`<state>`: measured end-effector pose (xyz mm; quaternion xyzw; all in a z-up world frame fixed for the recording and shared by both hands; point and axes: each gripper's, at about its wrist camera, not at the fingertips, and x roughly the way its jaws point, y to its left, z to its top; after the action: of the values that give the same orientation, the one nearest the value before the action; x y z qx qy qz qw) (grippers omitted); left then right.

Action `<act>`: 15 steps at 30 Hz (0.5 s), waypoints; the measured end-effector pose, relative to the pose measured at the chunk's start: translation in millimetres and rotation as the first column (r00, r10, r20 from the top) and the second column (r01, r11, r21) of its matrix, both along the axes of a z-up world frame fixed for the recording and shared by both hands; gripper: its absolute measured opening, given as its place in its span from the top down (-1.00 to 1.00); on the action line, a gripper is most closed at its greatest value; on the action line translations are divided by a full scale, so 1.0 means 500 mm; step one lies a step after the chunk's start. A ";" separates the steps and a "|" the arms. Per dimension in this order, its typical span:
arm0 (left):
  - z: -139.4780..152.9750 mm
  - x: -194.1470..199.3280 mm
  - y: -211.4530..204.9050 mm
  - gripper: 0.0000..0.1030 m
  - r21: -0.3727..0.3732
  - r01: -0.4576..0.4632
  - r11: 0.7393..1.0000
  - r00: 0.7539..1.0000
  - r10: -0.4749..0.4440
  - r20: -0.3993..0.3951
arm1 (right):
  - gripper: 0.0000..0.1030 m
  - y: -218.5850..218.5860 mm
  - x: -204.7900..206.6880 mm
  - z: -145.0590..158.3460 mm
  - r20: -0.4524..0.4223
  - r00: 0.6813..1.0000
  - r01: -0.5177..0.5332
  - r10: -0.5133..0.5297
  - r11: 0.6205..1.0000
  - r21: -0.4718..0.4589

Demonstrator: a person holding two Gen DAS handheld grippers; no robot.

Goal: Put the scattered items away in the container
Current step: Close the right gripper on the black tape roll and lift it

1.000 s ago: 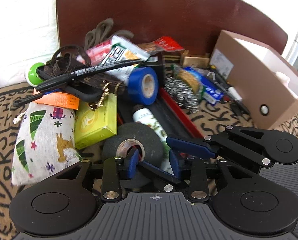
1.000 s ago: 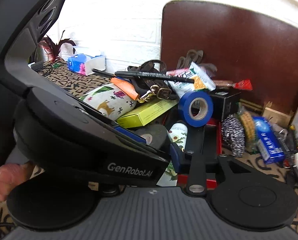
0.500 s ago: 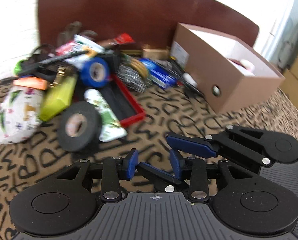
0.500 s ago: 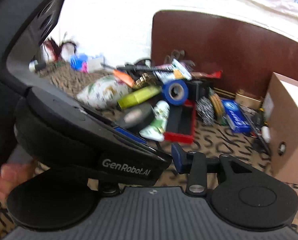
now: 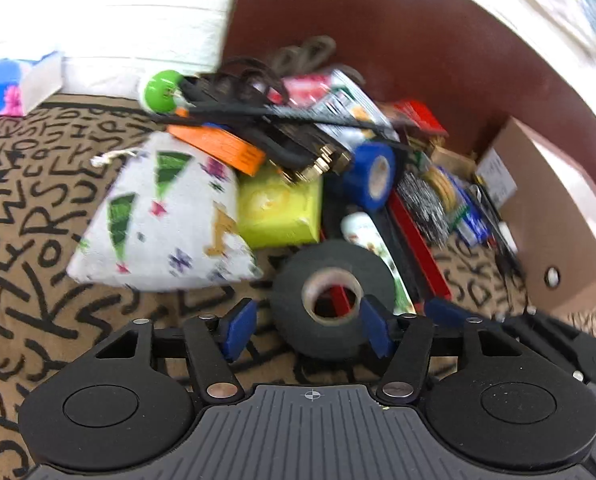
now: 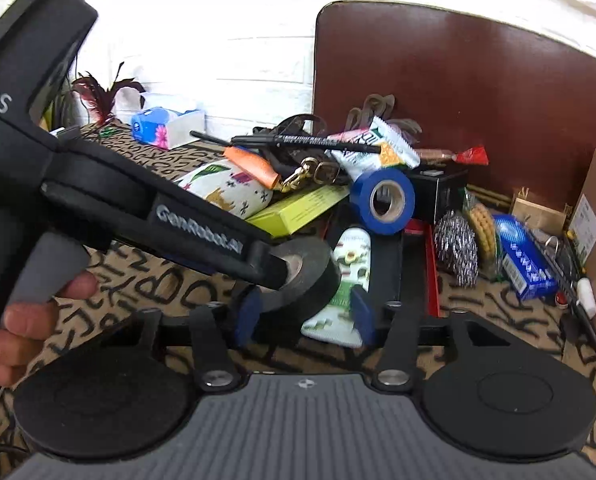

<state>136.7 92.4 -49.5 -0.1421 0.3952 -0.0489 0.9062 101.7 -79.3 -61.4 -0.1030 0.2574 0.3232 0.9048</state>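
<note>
A black tape roll (image 5: pixel 330 300) stands on edge on the patterned cloth, at the near edge of a pile of items. My left gripper (image 5: pixel 304 330) is open, its blue pads either side of the roll, which sits nearer the right pad; contact is unclear. In the right wrist view the left gripper (image 6: pixel 266 268) reaches the same roll (image 6: pixel 306 276). My right gripper (image 6: pixel 304 316) is open and empty, its pads around the roll's lower edge and a white floral tube (image 6: pixel 344 280). The brown cardboard box (image 5: pixel 558 216) stands at the right.
The pile holds a blue tape roll (image 5: pixel 372 176), a yellow-green box (image 5: pixel 280 208), a printed cloth pouch (image 5: pixel 166 216), a red-and-black tray (image 5: pixel 414 236), a steel scourer (image 6: pixel 456 248) and a black pen (image 6: pixel 298 140). A brown chair back (image 6: pixel 478 80) rises behind. A tissue pack (image 6: pixel 166 128) lies far left.
The left gripper swung back from its pulled-back view toward the box, closed in on the pile and opened wide around the black tape roll. The right gripper moved closer and opened too.
</note>
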 end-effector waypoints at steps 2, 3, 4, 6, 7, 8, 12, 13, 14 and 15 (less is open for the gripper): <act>0.001 0.004 0.007 -0.27 0.022 0.002 1.000 1.000 -0.003 0.013 | 0.09 0.006 0.013 0.000 0.014 1.000 0.021 -0.021 1.000 -0.004; -0.003 0.011 0.010 -0.16 0.035 0.008 0.999 1.000 -0.008 0.000 | 0.14 0.010 0.024 -0.002 0.008 1.000 0.029 -0.029 1.000 -0.004; -0.011 0.022 0.012 -0.01 0.044 0.017 0.999 1.000 -0.016 -0.021 | 0.17 0.013 0.034 -0.004 -0.005 0.999 0.032 -0.032 0.999 0.000; -0.027 0.039 0.014 0.05 0.042 0.025 0.999 0.999 -0.023 -0.036 | 0.25 0.020 0.046 -0.007 -0.023 0.999 0.029 -0.029 1.000 0.009; -0.029 0.042 0.015 0.06 0.042 0.023 0.999 0.999 -0.022 -0.029 | 0.26 0.023 0.049 -0.008 -0.020 0.999 0.030 -0.030 1.000 0.009; -0.030 0.047 0.016 0.06 0.043 0.022 0.999 0.999 -0.021 -0.026 | 0.27 0.025 0.052 -0.010 -0.014 0.999 0.032 -0.032 0.999 0.009; -0.033 0.052 0.023 0.03 0.028 0.033 0.999 0.999 -0.032 -0.031 | 0.26 0.022 0.063 -0.010 -0.062 0.997 0.039 -0.037 0.999 0.033; -0.035 0.047 0.026 0.00 0.017 0.041 0.999 0.999 -0.040 -0.036 | 0.26 0.021 0.061 -0.010 -0.071 0.997 0.035 -0.033 0.999 0.035; -0.039 0.046 0.030 0.02 0.000 0.048 0.999 0.998 -0.048 -0.042 | 0.26 0.019 0.059 -0.011 -0.075 0.997 0.031 -0.028 0.999 0.037; -0.044 0.045 0.032 0.00 -0.012 0.045 0.999 0.998 -0.046 -0.042 | 0.26 0.019 0.057 -0.014 -0.076 0.997 0.026 -0.023 0.999 0.036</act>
<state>159.2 108.4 -71.4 -0.1390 0.4172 -0.0687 0.8955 130.3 -69.7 -68.3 -0.0709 0.2867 0.3206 0.9000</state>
